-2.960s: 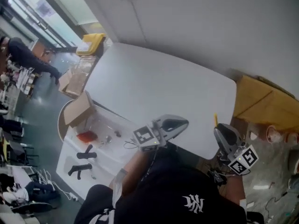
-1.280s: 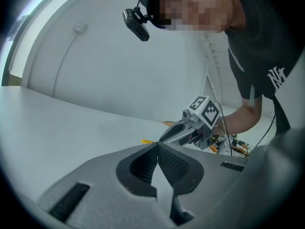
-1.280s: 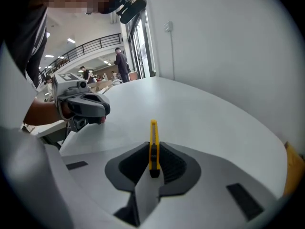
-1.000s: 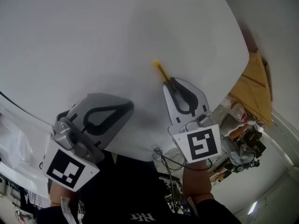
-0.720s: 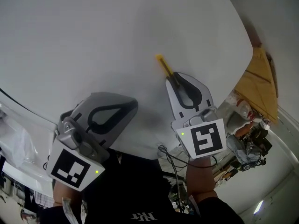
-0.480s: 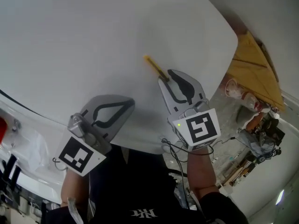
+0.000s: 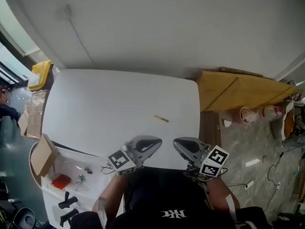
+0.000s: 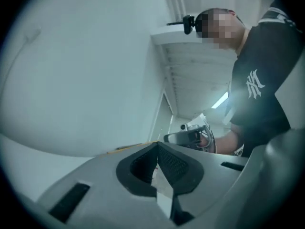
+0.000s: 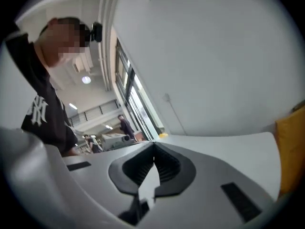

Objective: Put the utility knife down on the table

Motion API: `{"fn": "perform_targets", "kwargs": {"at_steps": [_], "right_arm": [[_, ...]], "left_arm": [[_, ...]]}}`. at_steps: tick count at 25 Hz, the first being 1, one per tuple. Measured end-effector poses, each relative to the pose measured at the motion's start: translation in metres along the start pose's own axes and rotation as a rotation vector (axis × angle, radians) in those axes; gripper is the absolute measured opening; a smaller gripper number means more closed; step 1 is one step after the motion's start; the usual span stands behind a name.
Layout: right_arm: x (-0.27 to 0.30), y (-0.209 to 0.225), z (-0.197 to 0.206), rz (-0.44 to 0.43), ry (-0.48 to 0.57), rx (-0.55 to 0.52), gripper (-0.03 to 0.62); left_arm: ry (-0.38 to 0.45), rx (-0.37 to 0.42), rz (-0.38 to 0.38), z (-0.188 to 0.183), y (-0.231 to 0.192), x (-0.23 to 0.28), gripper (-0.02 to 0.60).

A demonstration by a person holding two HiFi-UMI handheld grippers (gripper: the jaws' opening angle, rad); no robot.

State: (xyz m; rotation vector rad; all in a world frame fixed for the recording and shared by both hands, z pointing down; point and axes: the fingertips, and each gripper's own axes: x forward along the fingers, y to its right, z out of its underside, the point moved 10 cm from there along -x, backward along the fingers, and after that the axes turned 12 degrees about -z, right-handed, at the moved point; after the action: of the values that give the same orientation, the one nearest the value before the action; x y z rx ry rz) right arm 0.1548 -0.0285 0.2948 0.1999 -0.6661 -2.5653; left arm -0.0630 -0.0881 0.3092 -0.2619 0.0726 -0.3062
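Note:
The yellow utility knife [image 7: 161, 119] lies flat on the white table [image 7: 109, 104], right of its middle, with nothing touching it. Both grippers hang at the table's near edge, well short of the knife. In the head view my left gripper [image 7: 158, 141] points right and my right gripper [image 7: 175, 144] points left, tips toward each other. The left gripper view shows its jaws [image 8: 157, 145] closed together with nothing between them. In the right gripper view the right gripper [image 9: 153, 145] is likewise shut and empty.
A brown cardboard sheet [image 7: 238, 89] leans at the table's right end, with paper cups [image 7: 248, 114] on the floor below it. A lower white bench [image 7: 71, 175] at the left holds a cardboard box [image 7: 43, 154], a red item [image 7: 62, 181] and black tools. A yellow bin [image 7: 40, 75] stands far left.
Earlier the right gripper held the yellow knife out over the table. Now the knife lies on the table alone and both grippers have drawn back to the near edge.

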Motion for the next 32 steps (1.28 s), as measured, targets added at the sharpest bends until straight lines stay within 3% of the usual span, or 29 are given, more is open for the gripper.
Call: {"fn": "perform_targets", "kwargs": {"at_steps": [4, 7, 10, 15, 20, 24, 28, 32], "right_arm": [[-0.048, -0.076, -0.014, -0.146, 0.199, 0.027, 0.006], [-0.089, -0.136, -0.012, -0.144, 0.211, -0.115, 0.006], [-0.126, -0.183, 0.004, -0.137, 0.205, -0.222, 0.006], [-0.171, -0.244, 0.049, -0.125, 0.221, -0.228, 0.006], [-0.173, -0.302, 0.075, -0.122, 0.2, -0.238, 0.006], [-0.169, -0.334, 0.104, -0.023, 0.217, -0.158, 0.005], [-0.168, -0.38, 0.136, 0.061, 0.217, -0.144, 0.005], [-0.157, -0.412, 0.165, 0.098, 0.141, -0.174, 0.005]], "left_arm": [[0.055, 0.095, -0.092, -0.046, 0.079, -0.024, 0.006], [0.049, 0.176, -0.131, -0.055, 0.151, -0.038, 0.006], [0.011, 0.183, -0.162, -0.046, 0.222, -0.046, 0.006], [-0.058, 0.196, -0.139, -0.026, 0.32, -0.055, 0.006], [-0.048, 0.189, -0.071, -0.014, 0.365, -0.086, 0.005], [-0.091, 0.148, -0.046, 0.007, 0.377, -0.109, 0.005], [-0.073, 0.14, 0.018, 0.012, 0.402, -0.151, 0.005], [-0.076, 0.027, 0.046, 0.049, 0.41, -0.203, 0.005]]}}
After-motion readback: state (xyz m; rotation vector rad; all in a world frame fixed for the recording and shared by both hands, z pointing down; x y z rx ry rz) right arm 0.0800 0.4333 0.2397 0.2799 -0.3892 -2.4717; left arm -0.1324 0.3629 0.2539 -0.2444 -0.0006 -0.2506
